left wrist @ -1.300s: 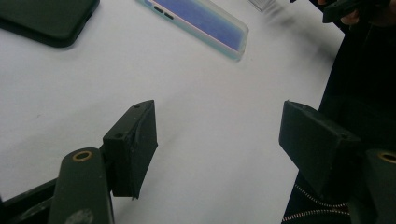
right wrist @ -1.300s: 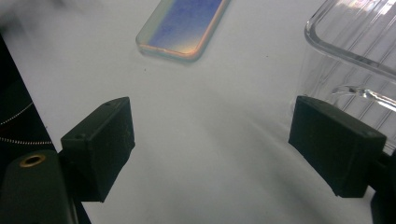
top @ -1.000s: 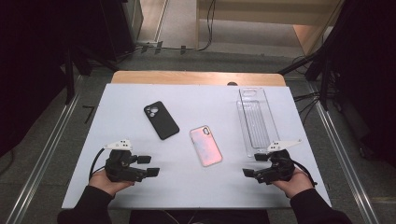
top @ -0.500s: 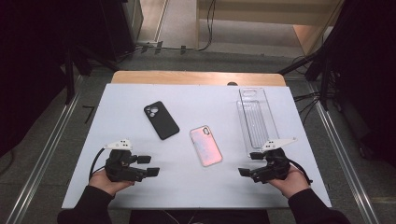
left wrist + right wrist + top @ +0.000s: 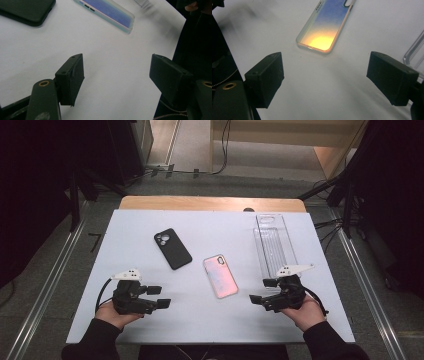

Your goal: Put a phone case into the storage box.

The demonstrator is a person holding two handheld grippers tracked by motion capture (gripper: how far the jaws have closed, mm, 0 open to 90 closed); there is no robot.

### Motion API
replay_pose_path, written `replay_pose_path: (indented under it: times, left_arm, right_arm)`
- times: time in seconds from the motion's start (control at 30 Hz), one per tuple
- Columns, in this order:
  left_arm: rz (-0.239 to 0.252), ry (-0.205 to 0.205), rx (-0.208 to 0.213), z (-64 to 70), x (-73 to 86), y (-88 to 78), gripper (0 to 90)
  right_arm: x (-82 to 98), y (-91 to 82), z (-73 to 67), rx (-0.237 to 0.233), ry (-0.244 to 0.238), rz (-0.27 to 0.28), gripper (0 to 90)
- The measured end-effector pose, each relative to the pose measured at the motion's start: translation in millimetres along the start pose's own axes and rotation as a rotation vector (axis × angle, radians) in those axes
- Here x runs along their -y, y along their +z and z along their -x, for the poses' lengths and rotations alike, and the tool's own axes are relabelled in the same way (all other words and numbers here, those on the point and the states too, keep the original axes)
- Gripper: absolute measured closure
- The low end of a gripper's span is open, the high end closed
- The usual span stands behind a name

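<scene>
Left gripper (image 5: pixel 159 296): near the tabletop's near left edge, held in the person's left hand, jaws pointing toward the middle; jaws stand well apart with only bare tabletop between them, holding nothing.
Right gripper (image 5: pixel 260 291): near the near right edge, held in the right hand, jaws pointing toward the middle; jaws spread wide, empty, bare tabletop between them.
Tabletop (image 5: pixel 210 320): white sheet on a wooden top whose far edge shows as a light-brown strip; the near strip between the two grippers is open.
Pink phone case (image 5: pixel 220 276): lies flat near the middle, between the two grippers and a little beyond their tips, apart from both; closest to the right gripper. Long axis runs roughly near to far, slightly slanted.
Look of the pink phone case: pale pink with a glossy back that takes a bright glare in the right gripper view (image 5: pixel 325 27); camera cut-out at its far end; clear rim.
Black phone case (image 5: pixel 172 248): flat, farther back and left of the pink one, slanted, apart from it; matte, camera cluster at its far end.
Clear tray (image 5: pixel 275 244): long, transparent, ribbed floor, along the right side reaching toward the far edge; its near end lies just beyond the right gripper. A clear phone-case-like piece seems to lie in its far end; I cannot tell for sure.
Open room: wide bare tabletop on the left and between the cases.
</scene>
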State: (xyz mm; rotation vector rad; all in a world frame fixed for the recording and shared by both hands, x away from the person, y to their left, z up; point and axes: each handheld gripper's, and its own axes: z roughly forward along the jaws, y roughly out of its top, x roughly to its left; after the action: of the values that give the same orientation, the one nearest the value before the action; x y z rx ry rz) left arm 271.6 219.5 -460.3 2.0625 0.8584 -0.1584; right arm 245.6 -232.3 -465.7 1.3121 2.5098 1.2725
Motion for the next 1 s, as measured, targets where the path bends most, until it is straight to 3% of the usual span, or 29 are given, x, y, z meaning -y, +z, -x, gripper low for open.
replay_pose_path:
  times: [0.3,0.67,1.0]
  left_arm:
    - [0.000,0.002,-0.005,0.8,0.0,0.4,28.4]
    - [-0.002,0.003,-0.003,0.9,-0.1,0.4,28.4]
    - [0.000,0.005,-0.003,0.9,0.1,-0.1,28.4]
  right_arm:
    - [-11.3,5.0,-6.2,-0.004,0.019,-0.011,12.3]
    - [-26.5,14.7,-12.9,0.044,0.017,-0.032,12.3]
    - [-39.1,20.3,-11.7,0.066,0.067,-0.021,12.2]
